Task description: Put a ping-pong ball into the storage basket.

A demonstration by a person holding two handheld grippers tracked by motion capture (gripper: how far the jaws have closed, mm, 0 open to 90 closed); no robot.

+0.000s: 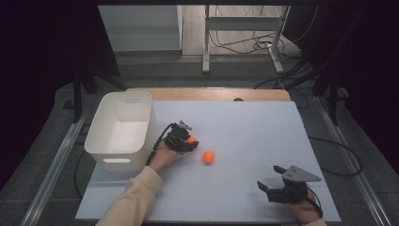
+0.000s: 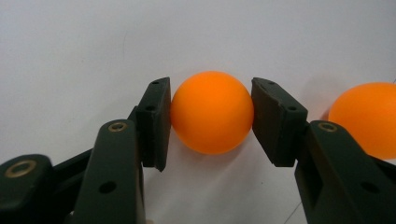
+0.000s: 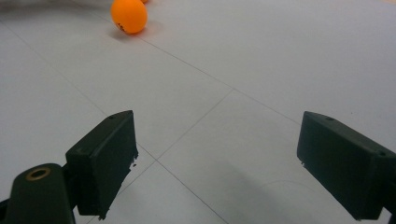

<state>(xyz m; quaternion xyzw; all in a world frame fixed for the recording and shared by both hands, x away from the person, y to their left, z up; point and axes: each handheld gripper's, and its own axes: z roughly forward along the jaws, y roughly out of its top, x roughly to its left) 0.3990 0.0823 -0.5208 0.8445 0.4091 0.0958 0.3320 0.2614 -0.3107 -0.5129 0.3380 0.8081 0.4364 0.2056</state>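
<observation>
- Left hand-held gripper [image 2: 211, 116] clenches an orange ball [image 2: 212, 112]; second ball [image 1: 208, 157] lies just beside.
- White bin [image 1: 121, 129] stands left.
- Right hand-held gripper [image 3: 217, 165] rests released, well apart.

Left gripper [image 2: 212, 123] clamped, right gripper [image 3: 217, 163] spread wide

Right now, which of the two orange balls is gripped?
The ball nearer the white bin, clamped in the left gripper: gripped ball. The other ball lies free.

The white bin [image 1: 123, 129] is standing just left of the left gripper [image 1: 188, 140], blocking that side. A loose orange ball [image 1: 209, 157] is lying near its right; beyond, open table [image 1: 254, 132] is stretching toward the right gripper [image 1: 269, 177].
</observation>
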